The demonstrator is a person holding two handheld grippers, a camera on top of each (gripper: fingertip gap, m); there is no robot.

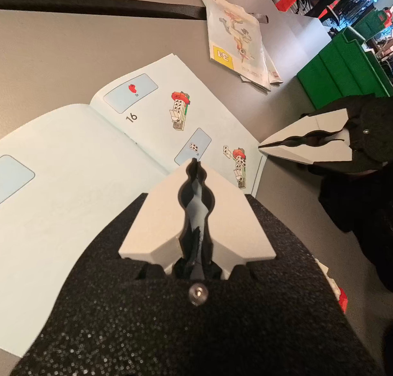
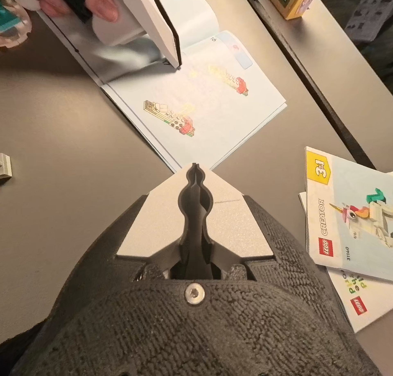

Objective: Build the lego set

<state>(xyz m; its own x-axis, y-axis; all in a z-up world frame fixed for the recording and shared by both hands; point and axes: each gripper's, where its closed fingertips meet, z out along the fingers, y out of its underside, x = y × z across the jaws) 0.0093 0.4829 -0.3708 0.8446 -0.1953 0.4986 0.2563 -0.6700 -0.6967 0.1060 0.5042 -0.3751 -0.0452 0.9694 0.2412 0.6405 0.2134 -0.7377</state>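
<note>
Left wrist view: both closed tools [image 1: 196,163] [image 1: 260,146] hover over open booklet [image 1: 85,152].

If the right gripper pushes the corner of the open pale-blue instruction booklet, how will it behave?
Probably floppy: the open pale-blue instruction booklet is thin paper, and its pages arch at the spine. A push on the corner would likely buckle or lift the top sheets rather than slide the whole. It may pivot, since the left gripper seems to press on it. The right gripper is shut.
</note>
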